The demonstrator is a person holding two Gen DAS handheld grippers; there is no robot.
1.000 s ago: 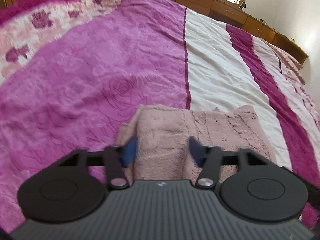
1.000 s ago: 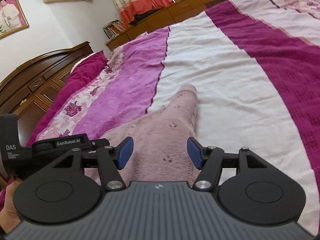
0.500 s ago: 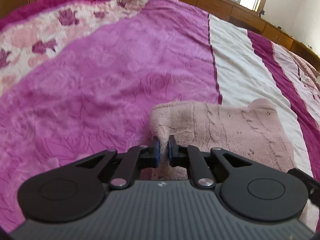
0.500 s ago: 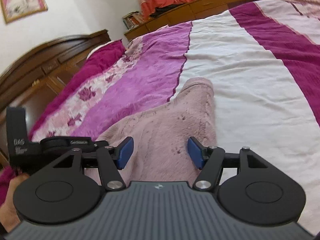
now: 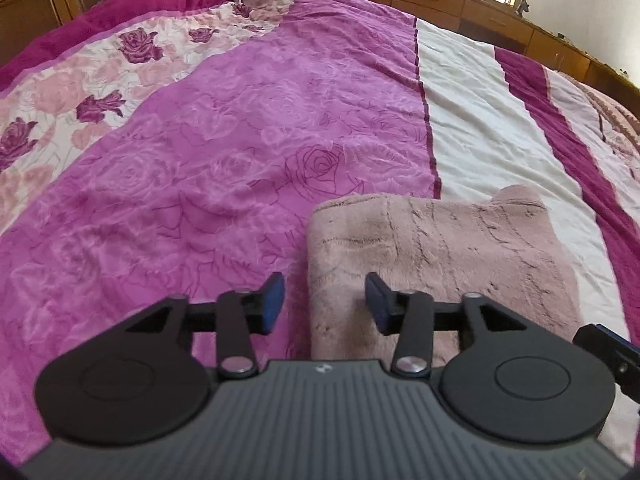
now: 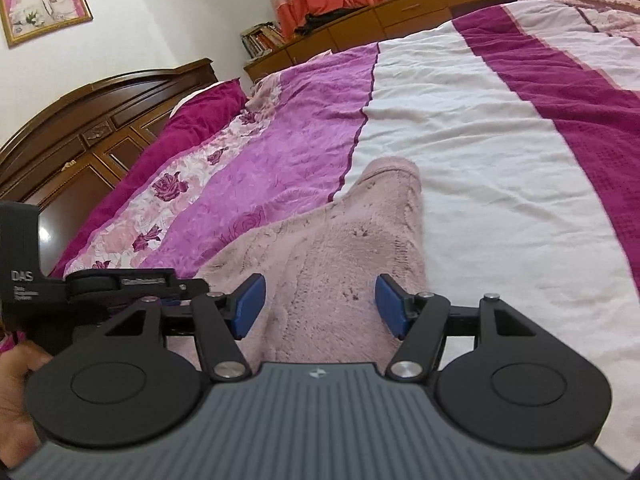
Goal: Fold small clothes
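A fluffy pale pink garment (image 5: 436, 256) lies folded on the bed, with a folded edge on its left side. My left gripper (image 5: 325, 302) is open and straddles that left edge, holding nothing. In the right wrist view the same garment (image 6: 340, 264) stretches away from me. My right gripper (image 6: 317, 305) is open over the garment's near end and holds nothing. The left gripper's body (image 6: 80, 292) shows at the left of the right wrist view.
The bed cover has magenta (image 5: 224, 152), white (image 6: 480, 152) and dark pink (image 6: 580, 92) stripes and a floral band (image 5: 80, 92). A wooden headboard (image 6: 80, 120) and low wooden cabinets (image 6: 420, 12) border the bed.
My left gripper closed on the garment's left edge half a second ago and has now opened and let it go. The right gripper has stayed open over the garment.
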